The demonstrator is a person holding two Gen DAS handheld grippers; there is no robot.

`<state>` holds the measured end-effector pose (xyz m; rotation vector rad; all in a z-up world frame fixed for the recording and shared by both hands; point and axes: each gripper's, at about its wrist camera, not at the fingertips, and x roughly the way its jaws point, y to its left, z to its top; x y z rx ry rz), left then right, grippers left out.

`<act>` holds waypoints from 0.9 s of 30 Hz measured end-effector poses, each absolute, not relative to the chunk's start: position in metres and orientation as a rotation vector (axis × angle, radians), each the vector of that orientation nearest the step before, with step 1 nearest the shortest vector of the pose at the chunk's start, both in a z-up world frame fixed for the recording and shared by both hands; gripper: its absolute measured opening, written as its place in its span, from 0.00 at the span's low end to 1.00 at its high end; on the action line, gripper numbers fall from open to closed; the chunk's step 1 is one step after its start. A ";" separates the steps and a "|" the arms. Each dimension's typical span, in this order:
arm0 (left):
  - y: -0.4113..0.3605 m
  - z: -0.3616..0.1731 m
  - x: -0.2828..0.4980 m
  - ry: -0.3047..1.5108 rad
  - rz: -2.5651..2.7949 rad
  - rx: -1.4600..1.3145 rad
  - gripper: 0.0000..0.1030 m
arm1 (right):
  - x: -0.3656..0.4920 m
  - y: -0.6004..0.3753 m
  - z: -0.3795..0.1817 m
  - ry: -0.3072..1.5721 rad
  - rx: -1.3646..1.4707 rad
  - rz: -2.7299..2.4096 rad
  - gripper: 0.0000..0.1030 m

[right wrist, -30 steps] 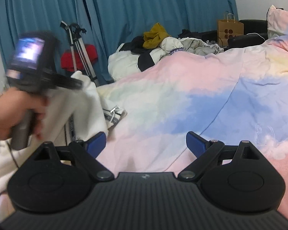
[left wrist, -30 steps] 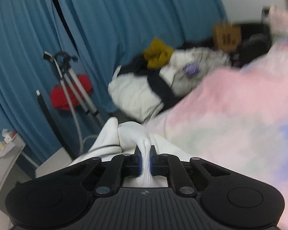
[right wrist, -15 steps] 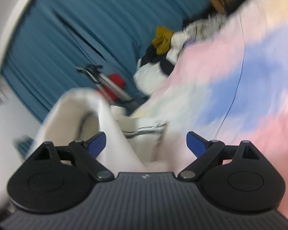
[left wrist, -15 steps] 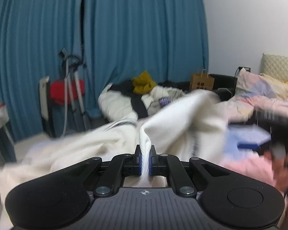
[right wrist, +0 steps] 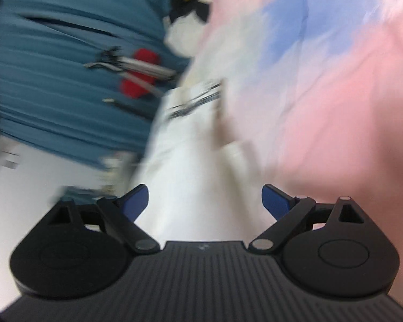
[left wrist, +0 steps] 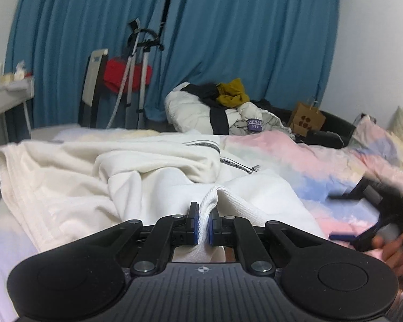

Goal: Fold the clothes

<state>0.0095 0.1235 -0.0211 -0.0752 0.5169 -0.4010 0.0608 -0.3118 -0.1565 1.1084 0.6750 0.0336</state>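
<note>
Both left fingers point(left wrist: 193, 222) clench the white garment's point(left wrist: 153, 177) ribbed edge; right fingers point(right wrist: 137, 198) spread, empty.

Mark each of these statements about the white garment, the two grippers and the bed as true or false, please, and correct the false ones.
1. The left gripper is shut on a ribbed edge of the white garment. True.
2. The right gripper is also shut on the garment. False: its jaws stand wide apart and nothing is pinched between them.
3. The garment lies on a bed cover of pink, blue and pale yellow. True.
4. The curtains behind the bed are red. False: they are blue; the red thing is a cloth on the chair.
5. A brown paper bag stands beyond the pile of clothes. True.
</note>
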 end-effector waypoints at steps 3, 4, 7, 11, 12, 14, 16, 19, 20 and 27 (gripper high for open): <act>0.130 -0.019 0.016 0.518 -0.379 -0.123 0.07 | 0.083 -0.307 -0.177 0.780 1.001 -0.048 0.71; 0.132 -0.019 0.018 0.518 -0.373 -0.135 0.07 | 0.090 -0.304 -0.183 0.803 0.976 -0.059 0.70; 0.135 -0.020 0.024 0.526 -0.362 -0.154 0.07 | 0.104 -0.293 -0.178 0.769 0.891 -0.035 0.66; 0.132 -0.021 0.024 0.526 -0.346 -0.168 0.07 | 0.103 -0.281 -0.165 0.726 0.819 0.040 0.46; 0.133 -0.020 0.025 0.523 -0.344 -0.174 0.07 | 0.101 -0.279 -0.162 0.715 0.798 0.053 0.46; 0.136 -0.019 0.026 0.514 -0.335 -0.187 0.07 | 0.099 -0.277 -0.155 0.701 0.769 0.063 0.45; 0.138 -0.018 0.025 0.510 -0.322 -0.199 0.07 | 0.098 -0.277 -0.149 0.673 0.749 0.060 0.43; 0.141 -0.016 0.023 0.509 -0.303 -0.221 0.07 | 0.085 -0.282 -0.135 0.603 0.727 0.043 0.43; 0.141 -0.016 0.022 0.509 -0.298 -0.227 0.07 | 0.085 -0.283 -0.134 0.591 0.727 0.049 0.42; 0.139 -0.016 0.021 0.503 -0.279 -0.235 0.07 | 0.129 -0.274 -0.165 0.715 0.728 0.109 0.42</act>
